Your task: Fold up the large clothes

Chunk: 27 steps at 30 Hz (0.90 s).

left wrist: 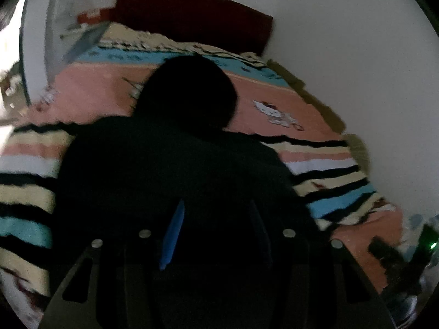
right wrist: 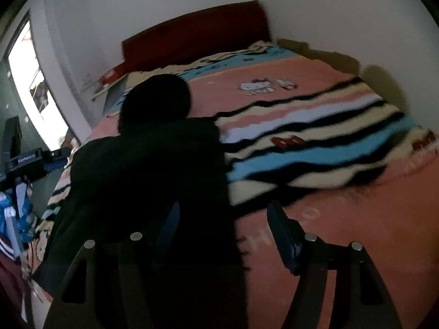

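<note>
The large black hooded garment [left wrist: 170,170] lay spread on the bed, its rounded hood [left wrist: 189,93] pointing toward the dark red headboard [left wrist: 192,13] and its body running down to the near edge, where both tools hovered. It looked thick and soft — a sweatshirt sort of cloth, I judged, limp rather than stiff, with enough weight to drag if lifted by one corner alone. It would not slip from a firm pinch, but a shallow one might catch only the top layer. The sensible holds seemed to be the hem corners or the shoulder seams, taken in pairs so the fold came over flat.

The left gripper [left wrist: 216,233] sat low over the garment's lower part, its blue-edged fingers [left wrist: 172,235] spread apart; so dark was the cloth that I could not tell whether any of it lay between them. The right gripper [right wrist: 227,235] stood with its jaws wide apart, straddling the garment's right edge — one finger over black cloth, the other over bare pink sheet, gripping nothing that I could see.

Beneath lay the salmon-pink cartoon-printed bedsheet [right wrist: 329,219], and across it a striped blanket in black, cream, white and pale blue [right wrist: 315,142]. White walls [left wrist: 343,41] closed the far corner, and a bright window [right wrist: 35,87] showed to the left.
</note>
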Each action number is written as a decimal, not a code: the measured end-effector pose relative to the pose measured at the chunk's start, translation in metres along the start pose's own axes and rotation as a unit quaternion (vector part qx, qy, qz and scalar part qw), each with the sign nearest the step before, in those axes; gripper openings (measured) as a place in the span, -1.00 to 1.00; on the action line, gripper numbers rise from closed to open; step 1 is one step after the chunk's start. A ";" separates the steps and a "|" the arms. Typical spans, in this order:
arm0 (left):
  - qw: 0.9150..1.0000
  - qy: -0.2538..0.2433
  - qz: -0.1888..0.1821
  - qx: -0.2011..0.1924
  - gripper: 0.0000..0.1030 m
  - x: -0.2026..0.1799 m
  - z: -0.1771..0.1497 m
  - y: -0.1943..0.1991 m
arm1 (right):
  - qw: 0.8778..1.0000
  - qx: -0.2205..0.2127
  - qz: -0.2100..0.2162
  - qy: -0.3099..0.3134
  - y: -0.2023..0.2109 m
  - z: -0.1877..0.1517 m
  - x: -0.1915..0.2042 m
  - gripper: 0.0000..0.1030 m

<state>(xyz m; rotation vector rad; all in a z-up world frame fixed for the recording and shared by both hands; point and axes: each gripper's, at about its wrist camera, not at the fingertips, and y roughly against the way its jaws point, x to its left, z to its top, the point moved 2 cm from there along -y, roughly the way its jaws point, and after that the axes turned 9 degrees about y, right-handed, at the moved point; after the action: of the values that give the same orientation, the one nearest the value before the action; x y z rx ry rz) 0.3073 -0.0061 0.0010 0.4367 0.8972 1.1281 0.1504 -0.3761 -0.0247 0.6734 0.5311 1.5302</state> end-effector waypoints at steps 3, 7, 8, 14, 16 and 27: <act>0.999 -0.001 0.034 -0.016 -0.07 0.027 0.017 0.010 | 1.000 0.000 0.012 0.024 -0.008 0.023 0.022 0.29; 0.997 0.003 0.069 -0.032 -0.07 0.059 0.040 0.009 | 0.998 -0.002 0.025 0.051 -0.024 0.057 0.050 0.33; 0.997 0.004 0.075 -0.033 -0.07 0.065 0.044 0.007 | 0.998 -0.002 0.029 0.061 -0.031 0.067 0.060 0.36; 0.994 -0.005 0.097 -0.042 -0.07 0.086 0.064 -0.022 | 0.993 0.002 0.047 0.106 -0.074 0.115 0.110 0.43; 0.994 0.001 0.094 -0.049 -0.07 0.093 0.071 -0.034 | 0.991 0.004 0.050 0.121 -0.092 0.125 0.126 0.43; 0.992 -0.033 0.113 -0.041 -0.07 0.120 0.045 -0.113 | 0.986 0.036 0.030 0.160 -0.196 0.120 0.153 0.43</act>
<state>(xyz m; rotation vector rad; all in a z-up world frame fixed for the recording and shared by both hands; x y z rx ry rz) 0.4268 0.0639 -0.0996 0.5136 0.7535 1.3462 0.3734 -0.2173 -0.0591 0.5020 0.8181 1.6933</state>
